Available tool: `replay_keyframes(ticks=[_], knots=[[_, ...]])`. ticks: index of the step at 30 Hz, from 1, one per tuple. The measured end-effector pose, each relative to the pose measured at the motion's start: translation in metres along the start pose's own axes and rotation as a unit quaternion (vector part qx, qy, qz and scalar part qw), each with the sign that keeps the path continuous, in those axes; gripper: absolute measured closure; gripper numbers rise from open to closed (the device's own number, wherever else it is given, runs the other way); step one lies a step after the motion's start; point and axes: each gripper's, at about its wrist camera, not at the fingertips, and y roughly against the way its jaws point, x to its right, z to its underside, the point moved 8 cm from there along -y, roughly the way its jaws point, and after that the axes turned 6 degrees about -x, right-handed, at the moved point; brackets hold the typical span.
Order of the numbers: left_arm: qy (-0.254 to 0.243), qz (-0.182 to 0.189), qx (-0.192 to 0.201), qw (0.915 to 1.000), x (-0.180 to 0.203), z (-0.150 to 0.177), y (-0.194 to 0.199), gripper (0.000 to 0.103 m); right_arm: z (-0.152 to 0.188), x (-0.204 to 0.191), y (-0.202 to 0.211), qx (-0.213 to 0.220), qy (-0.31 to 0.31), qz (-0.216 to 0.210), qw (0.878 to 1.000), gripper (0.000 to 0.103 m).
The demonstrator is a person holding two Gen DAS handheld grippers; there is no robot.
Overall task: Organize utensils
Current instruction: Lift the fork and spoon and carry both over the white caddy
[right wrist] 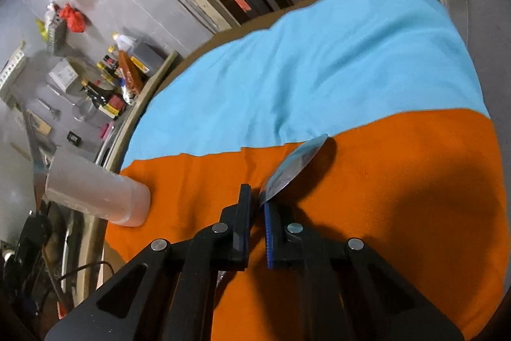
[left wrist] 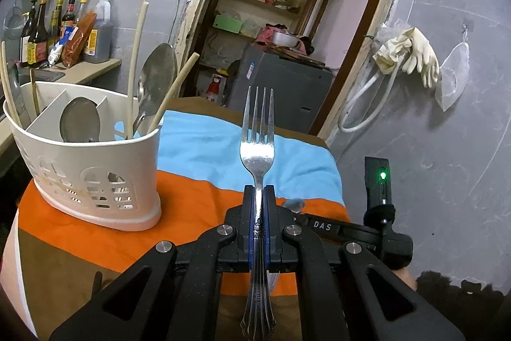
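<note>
My left gripper (left wrist: 258, 189) is shut on a steel fork (left wrist: 258, 146) at its neck, tines pointing away and the handle running back between the fingers. A white utensil caddy (left wrist: 95, 168) stands to its left on the cloth and holds spoons and chopsticks. In the right wrist view my right gripper (right wrist: 257, 195) sits low over the orange stripe, jaws nearly together on the neck of a steel spoon (right wrist: 295, 165). The bowl juts out past the right fingertip, tilted on edge. The spoon's handle is hidden. The bowl (left wrist: 295, 204) also shows in the left wrist view.
A blue, orange and brown striped cloth (right wrist: 351, 59) covers the small table, which ends near the right wall. Sauce bottles (left wrist: 64, 31) line a counter behind the caddy (right wrist: 95, 194). A grey cabinet (left wrist: 281, 85) stands in the doorway beyond.
</note>
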Motion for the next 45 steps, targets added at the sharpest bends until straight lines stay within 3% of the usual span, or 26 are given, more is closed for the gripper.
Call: replay_keyframes(ticks=[4,10,17,27,33,35,37,42,45], knots=[[-0.004,0.017,0.014,0.9997,0.006,-0.008,0.012,0.101,-0.003,-0.03,0.035,0.059,0.044,-0.001,0.997,0.102],[-0.009,0.037,0.049,0.9981,0.011,-0.03,0.04,0.101,-0.012,-0.083,0.096,0.152,0.101,-0.015,0.983,0.102],[-0.003,0.03,0.084,0.996,-0.005,-0.054,0.073,0.101,-0.022,-0.134,0.113,0.186,0.147,-0.02,0.971,0.103],[0.014,0.008,0.096,0.9952,-0.036,-0.052,0.093,0.101,-0.015,-0.135,0.082,0.157,0.138,-0.008,0.978,0.103],[0.023,0.004,0.101,0.9946,-0.044,-0.049,0.095,0.101,0.0,-0.103,0.047,0.077,0.121,0.017,0.99,0.1],[0.025,0.002,0.102,0.9945,-0.046,-0.049,0.096,0.101,0.006,-0.086,0.031,0.04,0.084,0.012,0.996,0.096],[0.028,0.0,0.103,0.9943,-0.05,-0.049,0.097,0.101,0.014,-0.077,0.021,0.022,0.058,0.009,0.998,0.083],[0.03,-0.008,0.105,0.9941,-0.057,-0.051,0.097,0.101,0.031,-0.062,0.002,-0.016,0.004,-0.003,1.0,0.081],[0.035,-0.012,0.105,0.9938,-0.063,-0.051,0.097,0.101,0.039,-0.052,-0.012,-0.042,-0.031,-0.005,0.999,0.068]])
